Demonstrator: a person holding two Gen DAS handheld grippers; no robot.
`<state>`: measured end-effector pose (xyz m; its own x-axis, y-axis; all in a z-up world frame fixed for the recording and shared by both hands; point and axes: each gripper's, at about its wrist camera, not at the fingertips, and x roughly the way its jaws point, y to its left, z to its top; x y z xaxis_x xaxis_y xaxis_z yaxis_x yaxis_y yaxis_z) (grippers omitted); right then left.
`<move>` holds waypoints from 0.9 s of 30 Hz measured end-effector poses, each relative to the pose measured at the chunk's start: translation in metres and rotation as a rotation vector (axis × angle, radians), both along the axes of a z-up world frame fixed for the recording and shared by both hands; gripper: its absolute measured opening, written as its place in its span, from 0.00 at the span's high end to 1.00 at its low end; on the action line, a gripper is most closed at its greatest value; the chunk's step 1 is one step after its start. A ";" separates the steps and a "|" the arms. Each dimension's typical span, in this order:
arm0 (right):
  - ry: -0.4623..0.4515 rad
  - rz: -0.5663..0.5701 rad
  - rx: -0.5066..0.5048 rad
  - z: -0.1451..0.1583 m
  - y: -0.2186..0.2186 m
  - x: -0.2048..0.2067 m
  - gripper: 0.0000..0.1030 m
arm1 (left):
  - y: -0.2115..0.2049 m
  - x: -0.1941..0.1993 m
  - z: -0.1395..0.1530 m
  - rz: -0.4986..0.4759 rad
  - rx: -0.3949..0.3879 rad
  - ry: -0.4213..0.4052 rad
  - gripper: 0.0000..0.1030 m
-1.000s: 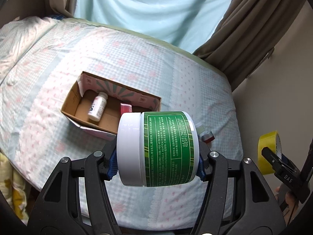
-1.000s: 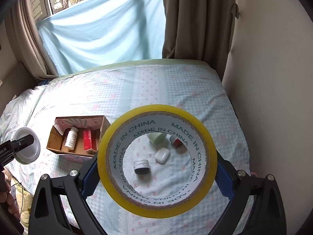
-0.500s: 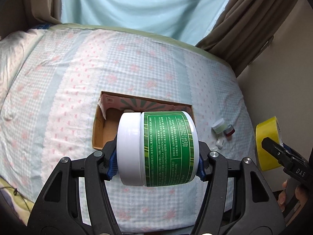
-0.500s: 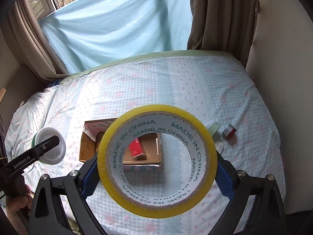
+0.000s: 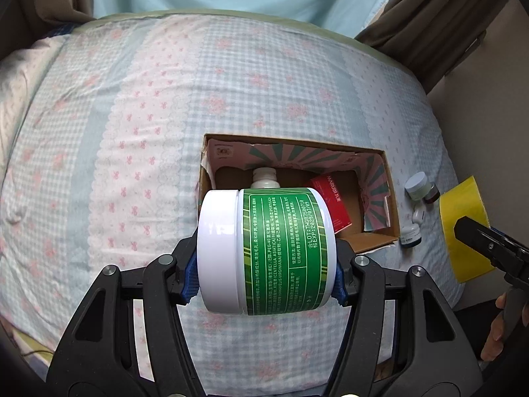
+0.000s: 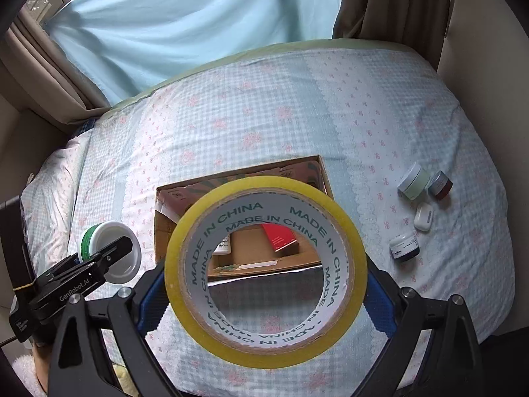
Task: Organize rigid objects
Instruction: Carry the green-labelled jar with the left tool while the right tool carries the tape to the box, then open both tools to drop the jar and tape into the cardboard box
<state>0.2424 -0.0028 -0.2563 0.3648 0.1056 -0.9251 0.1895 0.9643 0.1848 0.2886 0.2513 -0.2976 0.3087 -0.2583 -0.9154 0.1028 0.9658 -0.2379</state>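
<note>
My left gripper (image 5: 264,281) is shut on a white-lidded jar with a green label (image 5: 284,251), held sideways above the near left part of an open cardboard box (image 5: 380,162). In the box lie a white bottle (image 5: 264,177) and a red carton (image 5: 334,198). My right gripper (image 6: 264,294) is shut on a roll of yellow tape (image 6: 185,264), held flat-on above the box (image 6: 325,178); the red carton (image 6: 279,236) and the bottle (image 6: 223,246) show through the roll's hole. The jar (image 6: 124,231) appears at the left of the right wrist view, the tape (image 5: 459,225) at the right of the left wrist view.
The box sits on a bed with a checked, flowered cover (image 6: 264,115). To the right of the box lie a pale green jar (image 6: 413,182), a small dark red jar (image 6: 439,183), a white earbud case (image 6: 424,216) and a dark jar (image 6: 404,246). Curtains and walls ring the bed.
Both grippers have moved across the bed and lower, so the box now lies close beneath them. The jar and the tape roll stay gripped as before.
</note>
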 end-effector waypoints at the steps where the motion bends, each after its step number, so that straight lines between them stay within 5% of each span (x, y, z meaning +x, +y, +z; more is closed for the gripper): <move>1: 0.017 -0.005 0.012 -0.008 -0.001 0.006 0.06 | 0.000 0.004 -0.006 -0.001 0.004 0.011 0.45; 16: 0.217 -0.170 0.120 -0.124 -0.020 0.088 0.06 | -0.030 0.070 -0.100 -0.108 0.116 0.124 0.46; 27: 0.298 -0.237 0.153 -0.166 -0.034 0.109 0.06 | -0.043 0.073 -0.139 -0.163 0.156 0.190 0.46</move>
